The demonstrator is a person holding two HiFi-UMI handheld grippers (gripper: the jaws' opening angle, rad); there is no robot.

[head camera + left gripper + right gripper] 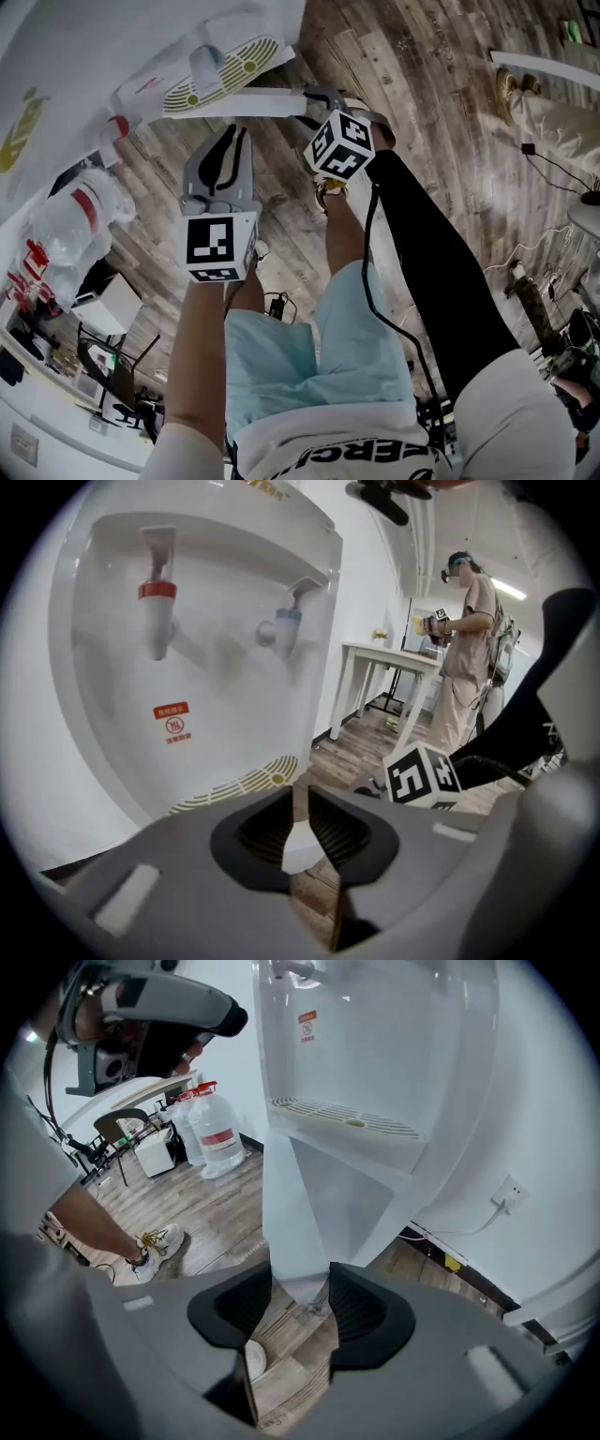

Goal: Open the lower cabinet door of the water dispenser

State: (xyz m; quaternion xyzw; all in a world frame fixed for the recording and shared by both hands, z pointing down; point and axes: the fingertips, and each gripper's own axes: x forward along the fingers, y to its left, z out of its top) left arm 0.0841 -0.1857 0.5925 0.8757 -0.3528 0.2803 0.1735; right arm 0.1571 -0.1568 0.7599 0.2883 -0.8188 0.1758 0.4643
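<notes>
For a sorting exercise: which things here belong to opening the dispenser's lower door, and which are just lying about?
Belong to the job: water dispenser, lower cabinet door, right hand-held gripper.
Just lying about: water bottle, chair, white table.

Top of water dispenser (216,621) is cut off in both gripper views. Print on red label (172,724) is too small to read. Lower edge of cabinet door (291,1204) is hidden behind the right tongs (300,1267). Below the drip tray (239,785), the left tongs (300,794) block everything.
</notes>
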